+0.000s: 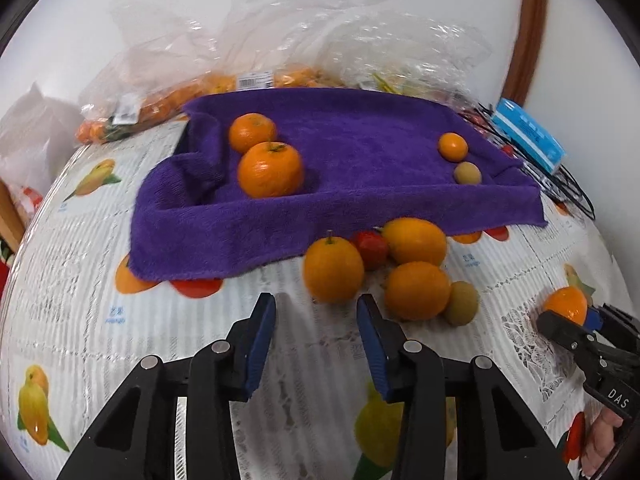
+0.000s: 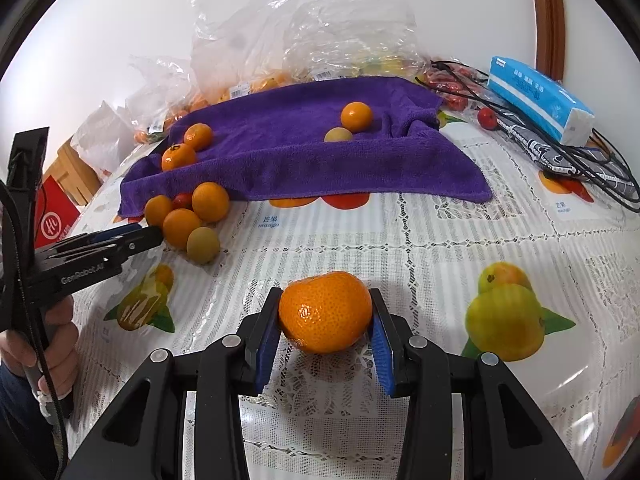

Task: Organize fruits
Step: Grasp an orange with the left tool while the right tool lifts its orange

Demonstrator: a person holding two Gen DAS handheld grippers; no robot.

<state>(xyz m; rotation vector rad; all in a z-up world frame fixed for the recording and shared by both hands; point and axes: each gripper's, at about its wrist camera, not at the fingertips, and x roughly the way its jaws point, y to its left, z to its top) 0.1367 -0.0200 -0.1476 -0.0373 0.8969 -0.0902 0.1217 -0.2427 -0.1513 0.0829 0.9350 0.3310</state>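
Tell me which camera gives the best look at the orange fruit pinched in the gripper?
The right wrist view: the glossy orange mandarin sits large and centred in the right gripper, both blue pads pressing its sides. The left wrist view shows it only small at the right edge, partly hidden behind the black fingers.

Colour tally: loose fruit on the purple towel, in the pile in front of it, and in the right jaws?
Orange fruit: 7
Tan fruit: 2
Red fruit: 1
Total: 10
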